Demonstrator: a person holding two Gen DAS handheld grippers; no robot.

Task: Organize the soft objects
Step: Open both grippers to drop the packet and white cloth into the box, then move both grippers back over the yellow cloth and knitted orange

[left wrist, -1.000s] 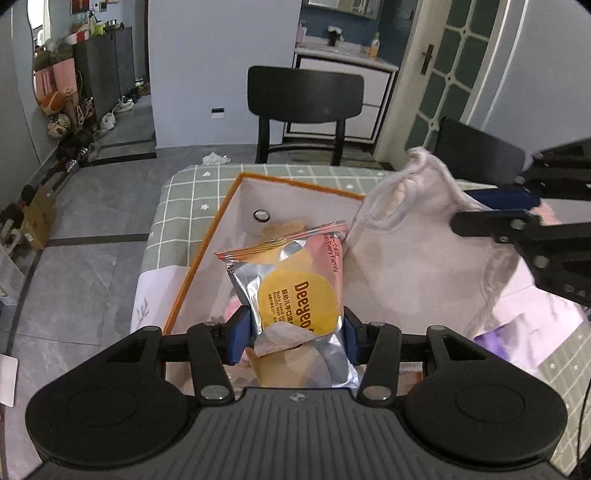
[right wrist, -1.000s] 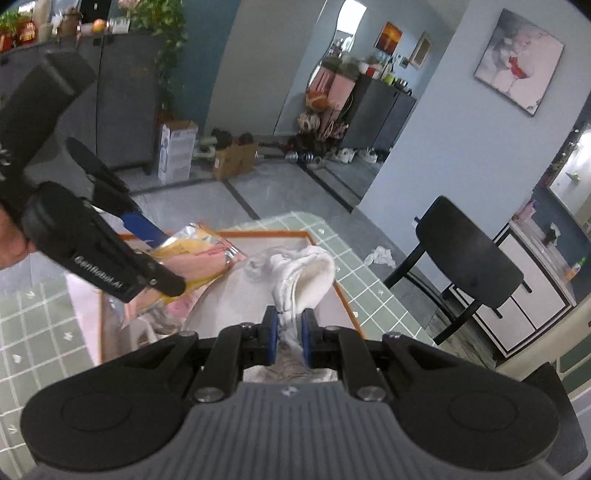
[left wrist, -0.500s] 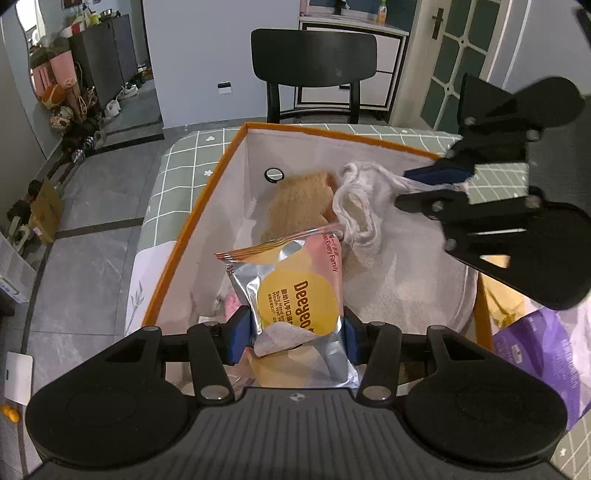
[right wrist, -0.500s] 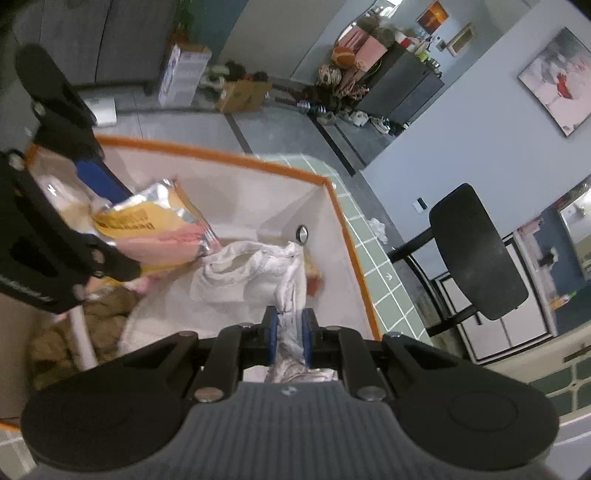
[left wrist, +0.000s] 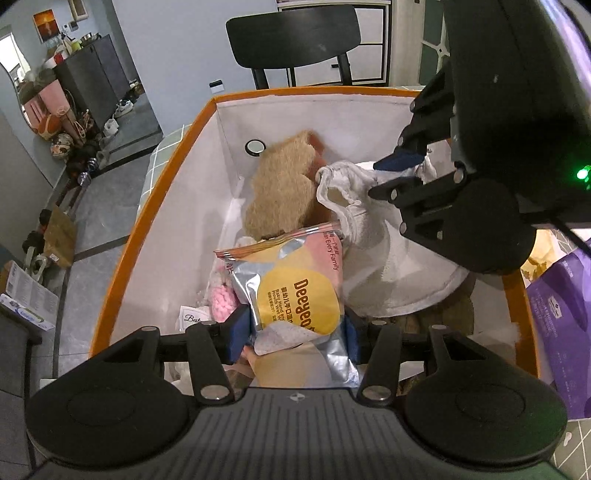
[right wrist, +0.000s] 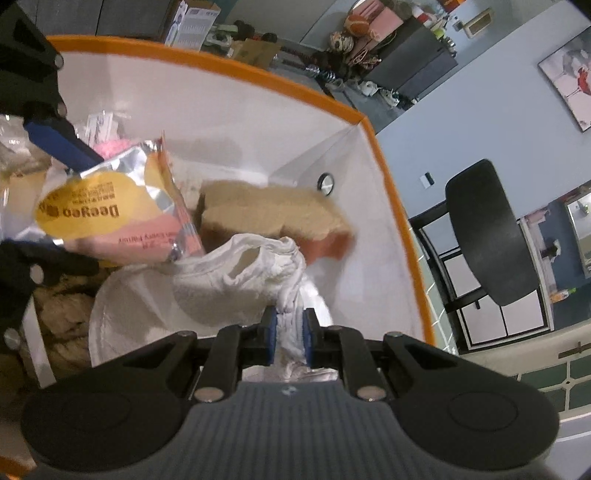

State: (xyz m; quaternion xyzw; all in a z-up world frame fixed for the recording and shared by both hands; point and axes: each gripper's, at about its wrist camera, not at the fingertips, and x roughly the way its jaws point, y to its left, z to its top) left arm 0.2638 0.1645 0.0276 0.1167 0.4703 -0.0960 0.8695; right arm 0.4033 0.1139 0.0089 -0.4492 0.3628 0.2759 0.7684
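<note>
The left gripper [left wrist: 295, 328] held a wet-wipes packet [left wrist: 291, 291] across its width, both pads pressed on the packet's lower sides. The right gripper [right wrist: 288, 332] was clamped narrowly on a bunched white cloth [right wrist: 236, 280], which trailed forward from the pads. Both items hung inside the orange-rimmed box [left wrist: 162, 192], just above a tan plush toy [left wrist: 280, 192]. A black chair [left wrist: 295, 29] stood beyond the box.
</note>
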